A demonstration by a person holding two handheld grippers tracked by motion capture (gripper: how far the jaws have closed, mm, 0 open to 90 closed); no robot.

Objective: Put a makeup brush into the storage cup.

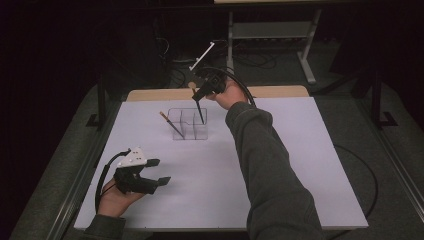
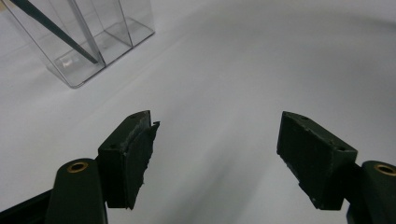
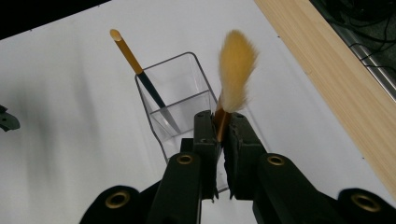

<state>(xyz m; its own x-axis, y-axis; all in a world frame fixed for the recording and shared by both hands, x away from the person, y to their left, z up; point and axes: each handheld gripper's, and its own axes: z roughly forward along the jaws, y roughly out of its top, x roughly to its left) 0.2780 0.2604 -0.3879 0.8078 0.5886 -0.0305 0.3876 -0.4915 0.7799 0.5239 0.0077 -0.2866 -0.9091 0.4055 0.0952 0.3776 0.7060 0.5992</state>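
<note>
Nearest the camera in the high view, the left gripper [image 1: 159, 171] rests low over the white table [image 1: 300, 165], held by the person's left hand [image 1: 114, 199]; its jaws stand wide apart with nothing between them, as the left gripper view confirms. Farther out, near the middle of the table, stands a clear plastic organizer [image 1: 187, 124] with several compartments. A dark pencil [image 1: 171, 124] with an orange end leans in its left compartment. Above the organizer's far right side, the right gripper [image 3: 223, 129] has its jaws closed on a makeup brush [image 3: 233, 70] just below the fluffy orange bristles, and the brush's dark handle [image 1: 200, 112] reaches down into the right compartment. Beyond lies the table's wooden edge [image 1: 280, 91].
</note>
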